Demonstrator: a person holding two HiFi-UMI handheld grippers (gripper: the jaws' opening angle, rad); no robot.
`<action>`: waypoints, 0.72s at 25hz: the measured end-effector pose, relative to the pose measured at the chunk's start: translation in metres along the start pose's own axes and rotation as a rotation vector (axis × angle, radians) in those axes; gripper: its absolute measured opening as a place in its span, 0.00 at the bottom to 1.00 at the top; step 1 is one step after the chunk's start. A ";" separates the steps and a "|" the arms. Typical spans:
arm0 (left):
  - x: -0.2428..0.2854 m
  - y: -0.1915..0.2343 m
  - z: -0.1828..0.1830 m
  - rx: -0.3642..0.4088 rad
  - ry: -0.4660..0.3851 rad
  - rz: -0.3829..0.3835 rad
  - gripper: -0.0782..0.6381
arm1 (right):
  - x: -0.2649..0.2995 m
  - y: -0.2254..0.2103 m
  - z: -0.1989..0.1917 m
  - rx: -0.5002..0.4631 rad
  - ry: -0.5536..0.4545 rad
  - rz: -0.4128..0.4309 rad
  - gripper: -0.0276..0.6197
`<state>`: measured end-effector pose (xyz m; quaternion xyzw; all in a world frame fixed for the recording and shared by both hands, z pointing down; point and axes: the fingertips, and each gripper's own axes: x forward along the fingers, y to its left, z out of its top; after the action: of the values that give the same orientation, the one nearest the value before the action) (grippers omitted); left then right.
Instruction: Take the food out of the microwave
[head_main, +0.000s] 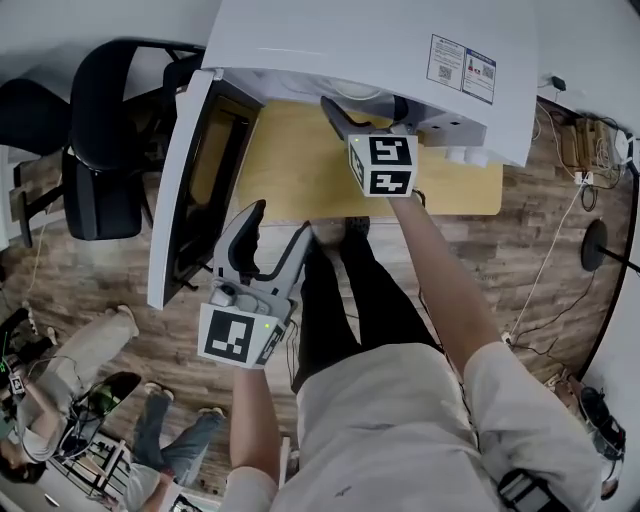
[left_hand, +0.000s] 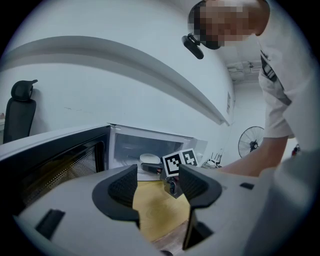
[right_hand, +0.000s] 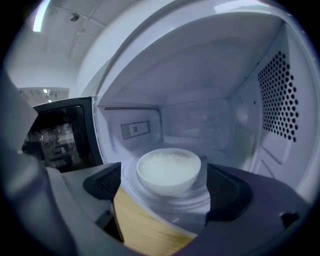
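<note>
In the head view, a white microwave (head_main: 380, 60) sits on a yellow worktop (head_main: 300, 170), with its door (head_main: 190, 190) swung wide to the left. The right hand-held gripper (head_main: 345, 118) reaches into the mouth of the oven, and the top of the oven hides its jaw tips. The left hand-held gripper (head_main: 278, 228) hangs lower, over the front edge of the worktop beside the door, with its jaws apart. A black office chair (head_main: 100, 130) stands on the wood floor (head_main: 540, 260) to the left.

In the left gripper view, this gripper (left_hand: 157, 182) is open, with nothing between its dark pads. Through the gap show the yellow worktop (left_hand: 160, 212) and the marker cube (left_hand: 180, 161) of the other gripper. Behind that is a white bowl (left_hand: 149, 159) inside the lit microwave (left_hand: 150, 142). The open door (left_hand: 60, 165) fills the left side, and a standing fan (left_hand: 250, 141) is far off to the right.

In the right gripper view, this gripper (right_hand: 164, 174) is spread wide. The white bowl (right_hand: 168, 171), filled with pale food, stands on the glass turntable (right_hand: 170, 202) inside the oven. It is framed between the two jaws, and neither pad presses on it. The right pad is the closer one to the rim. The perforated side wall (right_hand: 280, 95) rises on the right, the dark door (right_hand: 60, 135) stands on the left, and the yellow worktop edge (right_hand: 145, 230) shows below.
</note>
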<state>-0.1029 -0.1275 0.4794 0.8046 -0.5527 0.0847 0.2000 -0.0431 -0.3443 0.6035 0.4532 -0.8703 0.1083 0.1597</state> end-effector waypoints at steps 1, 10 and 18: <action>0.000 0.000 0.000 0.001 0.002 0.000 0.44 | 0.003 -0.001 0.000 -0.005 -0.002 -0.006 0.83; 0.000 -0.001 -0.002 0.005 0.008 -0.002 0.44 | 0.021 -0.007 -0.004 -0.036 0.011 -0.062 0.84; -0.004 0.000 -0.006 0.004 0.016 0.007 0.44 | 0.026 -0.005 -0.005 -0.028 0.056 -0.072 0.83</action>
<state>-0.1038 -0.1218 0.4835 0.8024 -0.5537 0.0929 0.2026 -0.0521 -0.3651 0.6180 0.4789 -0.8500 0.1029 0.1941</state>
